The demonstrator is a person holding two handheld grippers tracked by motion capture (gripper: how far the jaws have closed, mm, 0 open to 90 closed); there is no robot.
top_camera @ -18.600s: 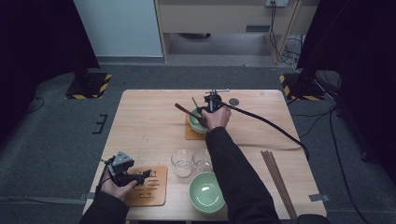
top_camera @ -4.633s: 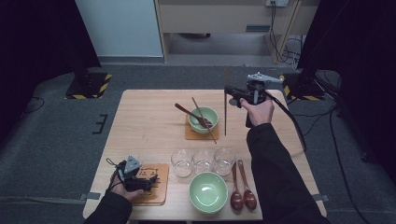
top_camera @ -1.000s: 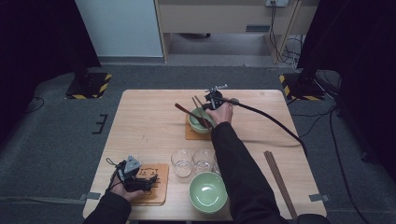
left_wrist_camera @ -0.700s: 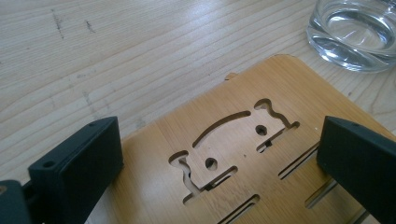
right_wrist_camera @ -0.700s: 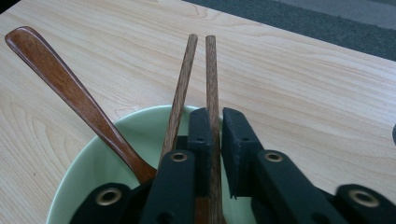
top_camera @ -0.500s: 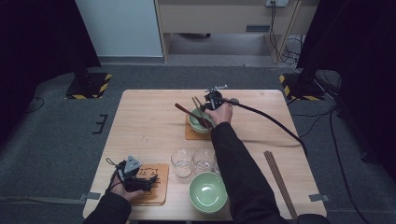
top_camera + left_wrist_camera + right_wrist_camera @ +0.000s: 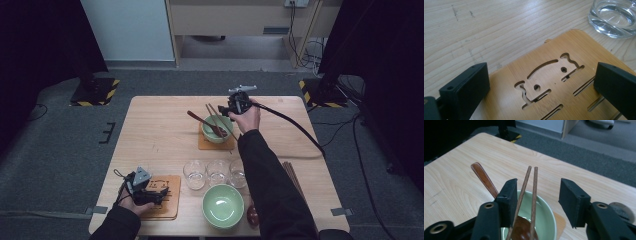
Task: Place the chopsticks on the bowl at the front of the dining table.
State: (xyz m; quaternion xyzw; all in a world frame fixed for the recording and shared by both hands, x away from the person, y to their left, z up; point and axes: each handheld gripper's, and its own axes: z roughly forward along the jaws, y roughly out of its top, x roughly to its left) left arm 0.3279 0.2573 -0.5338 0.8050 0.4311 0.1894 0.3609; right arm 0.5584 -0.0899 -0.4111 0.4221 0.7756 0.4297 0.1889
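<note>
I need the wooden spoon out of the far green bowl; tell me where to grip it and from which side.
Grip the wooden spoon on its bare handle, which sticks out over the bowl's rim toward the table's left. Come from above on that side, jaws across the handle. Its head lies in the bowl under the two chopsticks, so a grip there would likely disturb them.

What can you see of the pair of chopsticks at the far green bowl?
The chopsticks are two thin, straight, reddish-brown sticks, wood by the look. They lean side by side in the far green bowl, lower ends inside next to the brown spoon, upper ends rising past the rim and nearly meeting. In the right gripper view they stand between the jaws of the right gripper, close to one pad; the jaws have just been opening and no longer press on them.
</note>
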